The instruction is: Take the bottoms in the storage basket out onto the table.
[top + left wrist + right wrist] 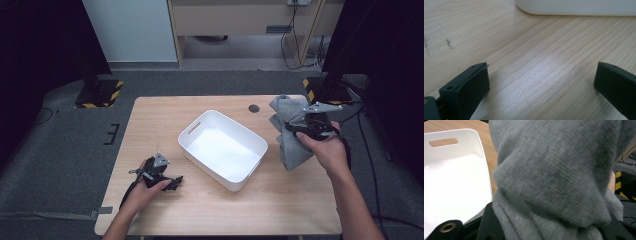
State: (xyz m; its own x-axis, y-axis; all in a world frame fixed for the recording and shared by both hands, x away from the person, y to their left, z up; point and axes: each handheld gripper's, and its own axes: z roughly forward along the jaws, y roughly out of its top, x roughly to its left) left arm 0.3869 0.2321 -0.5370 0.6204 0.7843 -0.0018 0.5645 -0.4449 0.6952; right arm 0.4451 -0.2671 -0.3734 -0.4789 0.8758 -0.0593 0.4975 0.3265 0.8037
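The right gripper [306,126] holds the grey knitted cloth [290,132] lifted beside the white plastic bin [224,149], next probably carrying it over the bin, while the left gripper [170,182] rests open.

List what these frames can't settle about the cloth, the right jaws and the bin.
- Right gripper jaw tips: high view, buried in the grey cloth; right gripper view, the cloth covers them.
- Cloth type and full shape: bunched; cut off by the right gripper view's edges.
- White bin: left gripper view, only its lower wall, cut by the top edge.
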